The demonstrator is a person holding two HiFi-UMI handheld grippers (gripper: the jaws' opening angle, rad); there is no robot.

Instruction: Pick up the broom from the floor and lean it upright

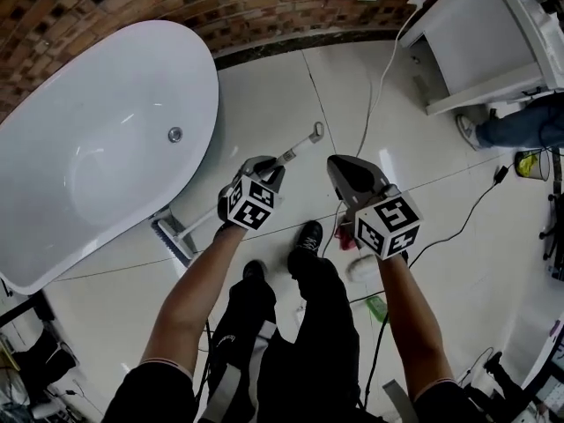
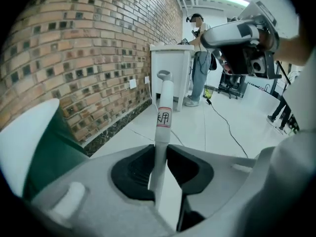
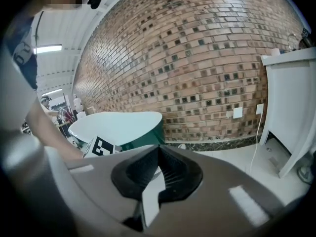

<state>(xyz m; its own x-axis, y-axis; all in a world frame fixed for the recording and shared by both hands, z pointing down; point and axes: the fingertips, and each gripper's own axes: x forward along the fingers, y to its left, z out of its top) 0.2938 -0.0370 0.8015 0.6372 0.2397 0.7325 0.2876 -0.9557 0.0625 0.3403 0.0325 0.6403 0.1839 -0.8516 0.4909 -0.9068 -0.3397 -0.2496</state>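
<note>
1. Only the head view takes in the whole broom (image 1: 300, 146). Its slim pale handle slants from a looped end over the tiles down to a flat brush head (image 1: 173, 233) beside the rim of the white oval bathtub (image 1: 106, 139). Whether the head touches the floor (image 1: 264, 77) I cannot tell.
2. The left gripper (image 1: 267, 167) has the handle clamped above its middle. In the left gripper view its black ribbed pads (image 2: 137, 169) press on either side of the round white shaft, so the jaws stand apart only by the shaft's thickness.
3. That view alone shows a paper label (image 2: 163, 117) with red bands wrapped round the handle.
4. The right gripper (image 1: 337, 164) hangs just to the right of the broom, clear of it. In the right gripper view its jaws meet at the tips with nothing between them.
5. The right gripper view shows the bathtub's dark green outer wall (image 3: 148, 135), which the head view hides, and the left gripper's black-and-white marker cube (image 3: 101, 146).
6. The left gripper view shows a person (image 2: 200, 58) standing behind the white cabinet (image 2: 170, 68). The head view catches only a jeans leg and a shoe.
7. The curved brick wall (image 3: 197, 58) is rough, with small dark squares set into it. The floor tiles are pale and glossy, and the gripper shells are smooth grey plastic.
</note>
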